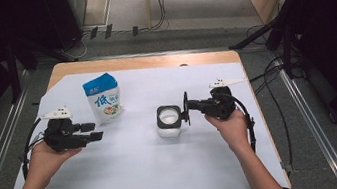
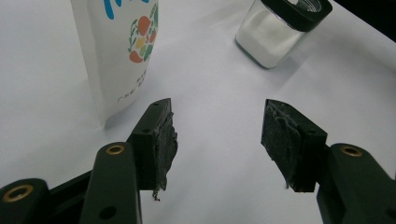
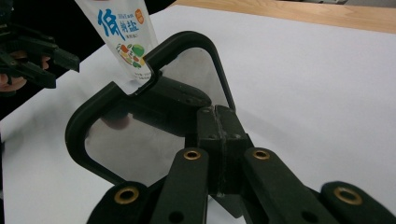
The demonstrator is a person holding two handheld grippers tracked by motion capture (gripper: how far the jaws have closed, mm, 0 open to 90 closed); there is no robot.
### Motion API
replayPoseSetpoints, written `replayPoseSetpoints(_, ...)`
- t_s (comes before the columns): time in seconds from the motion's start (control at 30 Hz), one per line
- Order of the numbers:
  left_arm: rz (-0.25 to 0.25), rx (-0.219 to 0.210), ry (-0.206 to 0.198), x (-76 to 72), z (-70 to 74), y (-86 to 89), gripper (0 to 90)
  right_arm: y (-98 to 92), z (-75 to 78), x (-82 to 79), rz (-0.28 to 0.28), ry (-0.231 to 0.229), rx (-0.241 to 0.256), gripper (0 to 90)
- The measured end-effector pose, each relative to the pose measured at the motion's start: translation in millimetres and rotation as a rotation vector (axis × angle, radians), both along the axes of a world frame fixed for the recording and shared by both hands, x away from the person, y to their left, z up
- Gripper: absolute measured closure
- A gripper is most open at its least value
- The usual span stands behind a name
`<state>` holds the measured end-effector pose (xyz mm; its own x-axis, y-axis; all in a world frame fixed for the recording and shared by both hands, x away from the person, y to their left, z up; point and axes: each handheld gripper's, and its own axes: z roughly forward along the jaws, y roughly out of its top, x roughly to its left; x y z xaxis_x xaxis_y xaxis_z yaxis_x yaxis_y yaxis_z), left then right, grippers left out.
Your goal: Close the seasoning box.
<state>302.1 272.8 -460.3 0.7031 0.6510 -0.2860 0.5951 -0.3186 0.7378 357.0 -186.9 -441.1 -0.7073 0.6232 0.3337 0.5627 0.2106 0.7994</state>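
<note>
Beside glass jar [image 1: 169,122] at white sheet's centre, right gripper [image 1: 188,107] pinches jar's black-rimmed lid [image 3: 149,105], jaws pressed together on its tab, lid apparently just lifted off. Left gripper [image 1: 92,131], jaws spread and empty, points toward salt bag [image 1: 103,97] standing left of jar. Likely next: grasp bag for pouring. Count: one jar, one lid, one bag, two grippers.
</note>
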Motion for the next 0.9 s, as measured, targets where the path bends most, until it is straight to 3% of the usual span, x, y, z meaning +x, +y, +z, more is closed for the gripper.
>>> replayPoseSetpoints(0.9, -0.003, -0.022, -0.001, -1.6, -4.2, 3.3, 43.9, 34.0, -13.3, 8.5, 0.073, 0.005, -0.04, 90.0)
